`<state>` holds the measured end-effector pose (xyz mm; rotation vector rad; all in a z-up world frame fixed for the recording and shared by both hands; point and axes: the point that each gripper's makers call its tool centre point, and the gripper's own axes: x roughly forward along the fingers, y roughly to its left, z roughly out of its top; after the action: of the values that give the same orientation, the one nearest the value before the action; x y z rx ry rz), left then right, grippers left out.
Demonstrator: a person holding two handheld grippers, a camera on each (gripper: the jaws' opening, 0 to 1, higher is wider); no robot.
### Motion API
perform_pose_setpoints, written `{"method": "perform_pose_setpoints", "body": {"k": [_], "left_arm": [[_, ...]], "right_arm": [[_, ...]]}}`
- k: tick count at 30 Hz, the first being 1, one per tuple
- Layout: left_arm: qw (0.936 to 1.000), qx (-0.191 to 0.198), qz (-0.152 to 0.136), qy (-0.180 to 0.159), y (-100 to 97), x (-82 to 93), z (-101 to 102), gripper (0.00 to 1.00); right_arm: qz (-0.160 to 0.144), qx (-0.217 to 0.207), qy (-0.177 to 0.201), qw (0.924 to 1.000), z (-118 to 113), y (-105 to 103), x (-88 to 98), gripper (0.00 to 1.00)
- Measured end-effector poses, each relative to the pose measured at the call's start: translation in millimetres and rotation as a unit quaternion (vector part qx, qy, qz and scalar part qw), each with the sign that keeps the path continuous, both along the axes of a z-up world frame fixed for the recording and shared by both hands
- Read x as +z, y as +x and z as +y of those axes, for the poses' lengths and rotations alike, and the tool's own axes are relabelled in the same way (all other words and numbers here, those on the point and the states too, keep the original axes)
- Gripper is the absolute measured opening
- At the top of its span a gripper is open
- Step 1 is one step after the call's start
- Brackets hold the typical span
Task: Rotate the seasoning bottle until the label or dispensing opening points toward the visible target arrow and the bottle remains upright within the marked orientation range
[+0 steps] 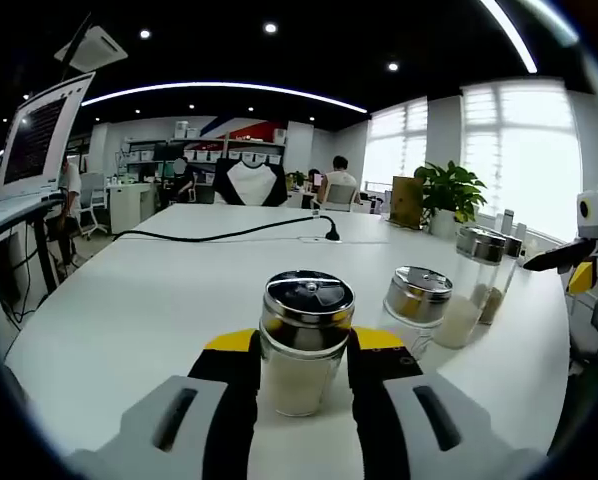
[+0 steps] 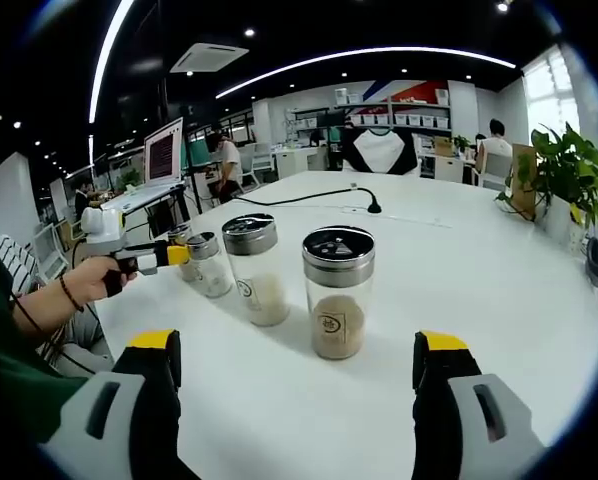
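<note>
A glass seasoning bottle (image 1: 304, 345) with a metal lid and white powder stands upright on the white table (image 1: 149, 300). My left gripper (image 1: 306, 340) is shut on it, its yellow-tipped jaws pressing both sides. In the right gripper view the left gripper (image 2: 169, 256) reaches in from the left, and the held bottle (image 2: 180, 236) is mostly hidden behind it. My right gripper (image 2: 297, 345) hangs open and wide with nothing between its jaws. Just beyond it stands a bottle of brown powder (image 2: 339, 292). At the right edge of the left gripper view the right gripper (image 1: 579, 250) shows; I cannot tell its state there.
Several more bottles stand in a row: a smaller one (image 2: 207, 262) and a white-powder one (image 2: 256, 270). A black cable (image 1: 229, 235) crosses the far table. A potted plant (image 1: 449, 195) stands at the back right. A person's arm (image 2: 54, 300) holds the left gripper.
</note>
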<state>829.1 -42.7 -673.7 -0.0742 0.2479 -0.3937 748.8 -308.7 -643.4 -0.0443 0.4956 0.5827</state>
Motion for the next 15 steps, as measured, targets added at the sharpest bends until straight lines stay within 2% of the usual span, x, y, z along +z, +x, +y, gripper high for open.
{"method": "perform_pose_setpoints", "body": {"k": [15], "left_arm": [[0.9985,-0.051,-0.003,0.022,0.0,-1.6,-0.3,0.35]], "right_arm": [[0.001,-0.003,0.000,1.0000,-1.3,-1.1,0.3,0.99]]}}
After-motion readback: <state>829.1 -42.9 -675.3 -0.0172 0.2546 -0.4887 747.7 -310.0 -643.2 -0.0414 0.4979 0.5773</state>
